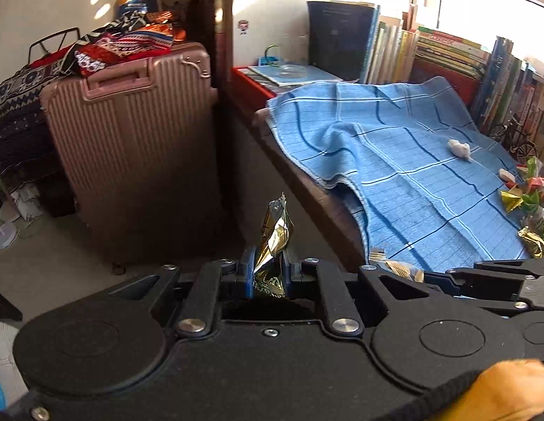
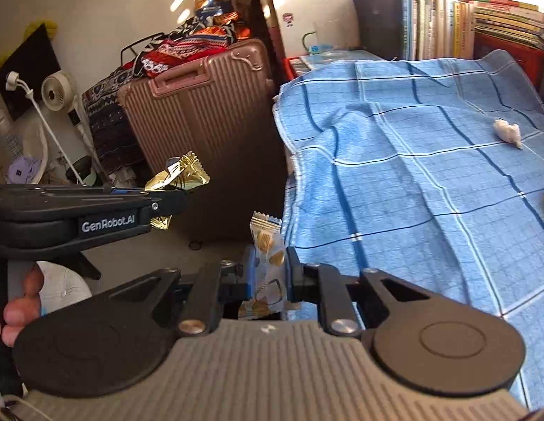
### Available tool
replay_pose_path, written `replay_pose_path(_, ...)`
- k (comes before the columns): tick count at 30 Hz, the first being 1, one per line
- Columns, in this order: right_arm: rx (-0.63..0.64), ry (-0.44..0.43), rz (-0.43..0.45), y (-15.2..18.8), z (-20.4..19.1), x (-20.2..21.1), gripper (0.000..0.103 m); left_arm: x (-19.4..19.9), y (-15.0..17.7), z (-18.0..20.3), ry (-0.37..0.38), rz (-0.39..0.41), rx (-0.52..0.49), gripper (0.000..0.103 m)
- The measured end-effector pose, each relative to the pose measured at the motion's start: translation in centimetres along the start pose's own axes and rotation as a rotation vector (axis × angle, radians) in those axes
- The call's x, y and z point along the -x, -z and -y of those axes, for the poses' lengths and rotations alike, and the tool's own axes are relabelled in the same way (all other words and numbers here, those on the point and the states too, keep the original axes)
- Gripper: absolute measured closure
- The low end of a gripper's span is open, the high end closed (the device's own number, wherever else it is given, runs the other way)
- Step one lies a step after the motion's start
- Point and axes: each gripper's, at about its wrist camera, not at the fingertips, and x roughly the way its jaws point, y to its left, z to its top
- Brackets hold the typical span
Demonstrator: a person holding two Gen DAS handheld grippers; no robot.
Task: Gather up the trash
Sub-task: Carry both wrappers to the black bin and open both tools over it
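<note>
A gold wrapper (image 1: 273, 245) is clamped upright in the left gripper (image 1: 268, 273), held off the left edge of the blue cloth (image 1: 412, 175), in front of the suitcase (image 1: 138, 161). A pale biscuit wrapper (image 2: 266, 266) is pinched in the right gripper (image 2: 268, 273), just beside the cloth's left edge. A white wad (image 1: 459, 148) and more wrappers (image 1: 528, 203) are left on the cloth's right part.

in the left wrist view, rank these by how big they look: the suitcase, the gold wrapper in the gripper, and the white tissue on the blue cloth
1. Suitcase, largest by far.
2. Gold wrapper, pinched in the left gripper; its nearness to the camera inflates it.
3. White tissue on the blue cloth, smallest, but farther off.
</note>
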Motion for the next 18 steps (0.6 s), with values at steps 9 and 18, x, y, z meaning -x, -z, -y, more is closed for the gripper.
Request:
replay_pose_path(9, 0.108, -0.03, -0.07, 0.2, -3.1, -5.4, 0.08, 1.5, 1.8, -4.0, -0.068, -0.008, 0.042, 0.089)
replay_pose_path(18, 0.228, 0.007, -0.065, 0.3, -4.9, -6.7, 0.0, 1.4, 1.8, -5.1, -0.094, -0.01, 0.099, 0.089)
